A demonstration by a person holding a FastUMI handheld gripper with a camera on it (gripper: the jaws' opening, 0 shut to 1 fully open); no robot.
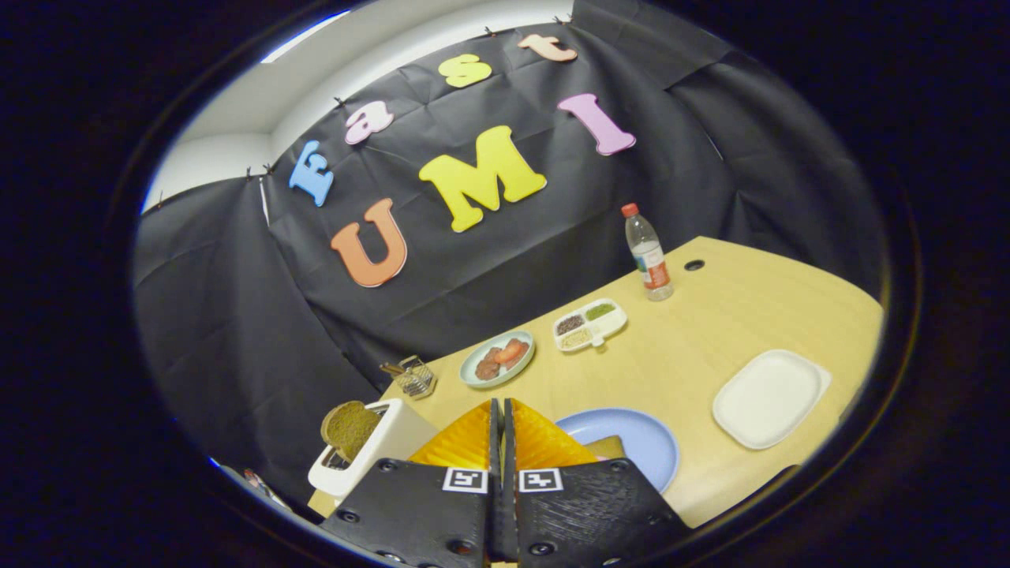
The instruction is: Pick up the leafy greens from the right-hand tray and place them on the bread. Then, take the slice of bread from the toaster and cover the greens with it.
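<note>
Hand-held gripper [502, 418] fingers pressed together, empty — bottle [649, 254] label unreadable.

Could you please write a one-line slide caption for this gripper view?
Gripper shut and empty above the blue plate, bread slice standing in the white toaster, white tray bare.

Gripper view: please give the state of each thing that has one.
gripper: shut, holding nothing
toaster: one bread slice sticking up
white tray: empty
bottle: upright, capped
blue plate: bread partly hidden behind fingers
</note>
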